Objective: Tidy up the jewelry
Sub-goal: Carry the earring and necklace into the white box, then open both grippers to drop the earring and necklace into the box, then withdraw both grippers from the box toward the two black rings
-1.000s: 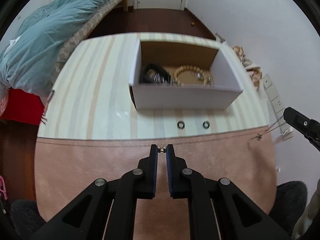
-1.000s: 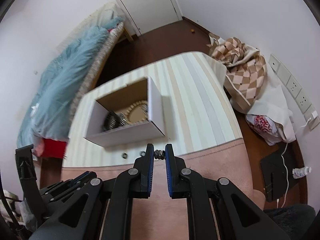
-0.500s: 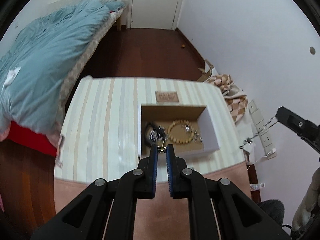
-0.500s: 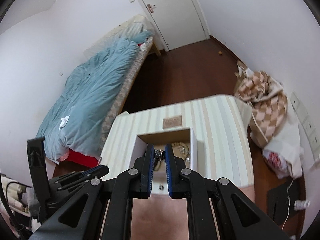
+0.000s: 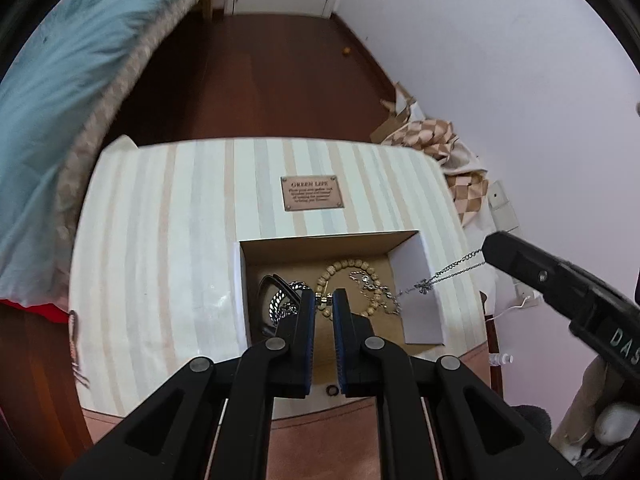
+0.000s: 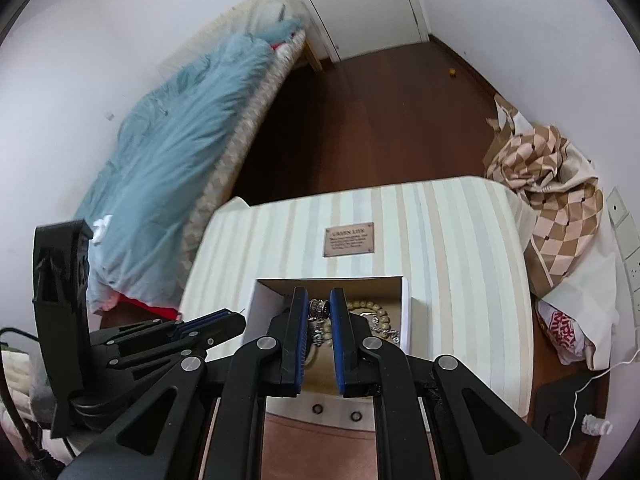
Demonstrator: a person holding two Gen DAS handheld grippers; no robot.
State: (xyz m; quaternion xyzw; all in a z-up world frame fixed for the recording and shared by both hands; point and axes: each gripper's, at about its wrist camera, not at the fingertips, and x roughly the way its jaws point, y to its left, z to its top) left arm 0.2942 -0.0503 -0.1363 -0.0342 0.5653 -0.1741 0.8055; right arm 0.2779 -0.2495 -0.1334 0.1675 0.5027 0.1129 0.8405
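Both grippers have travelled from the tabletop's near edge to above the box (image 5: 416, 312). Left gripper (image 5: 324, 300) fingers pinch the chain's clasp (image 5: 322, 300), right gripper (image 6: 319, 307) fingers clamp its silver ring end; chain (image 5: 448, 274) hangs toward 3 o'clock. Lower both together, then release inside the box, clear of the beaded bracelet (image 5: 352, 268)

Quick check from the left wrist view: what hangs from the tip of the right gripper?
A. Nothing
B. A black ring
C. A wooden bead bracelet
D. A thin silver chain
D: a thin silver chain runs from the right gripper tip down over the open box, where the bead bracelet lies.
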